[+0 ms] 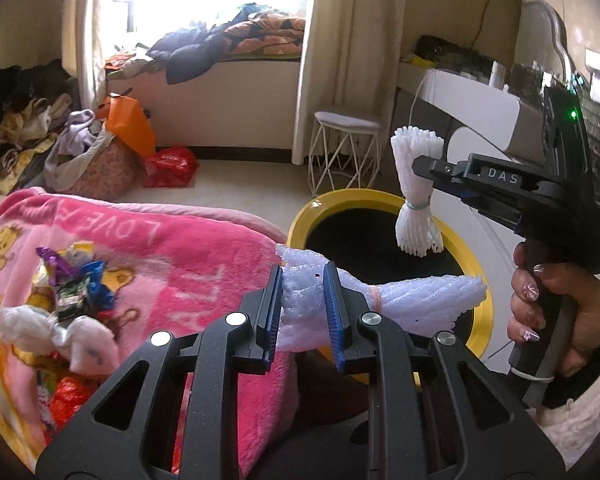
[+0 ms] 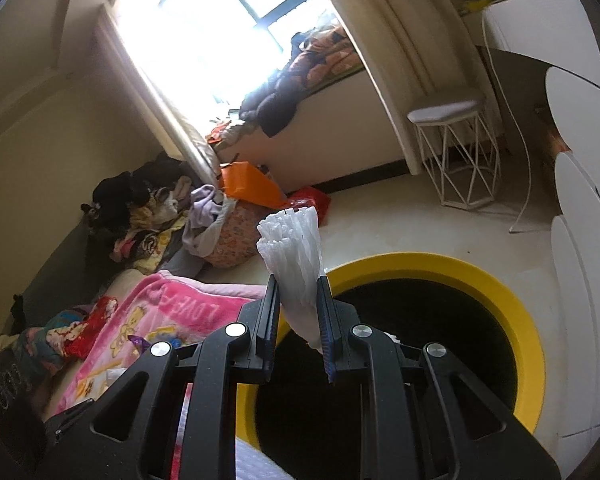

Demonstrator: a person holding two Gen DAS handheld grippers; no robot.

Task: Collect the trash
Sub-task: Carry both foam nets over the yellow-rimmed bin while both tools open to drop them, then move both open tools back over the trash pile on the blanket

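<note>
My left gripper (image 1: 302,280) is shut on a white foam-net bundle (image 1: 412,300) tied in the middle, held above the near rim of a yellow-rimmed bin (image 1: 300,216) with a black inside. My right gripper (image 2: 299,292) is shut on a second tied white foam-net bundle (image 2: 292,240); in the left wrist view this bundle (image 1: 416,184) hangs upright over the bin opening, held by the right gripper (image 1: 420,168). The bin (image 2: 520,312) lies right below in the right wrist view. Candy wrappers (image 1: 76,280) and crumpled tissue (image 1: 56,336) lie on a pink blanket (image 1: 172,252).
A white wire stool (image 1: 346,152) stands behind the bin. Clothes, an orange bag (image 1: 128,124) and a red bag (image 1: 170,164) are piled on the floor at the left. White furniture (image 2: 580,200) stands on the right, close to the bin.
</note>
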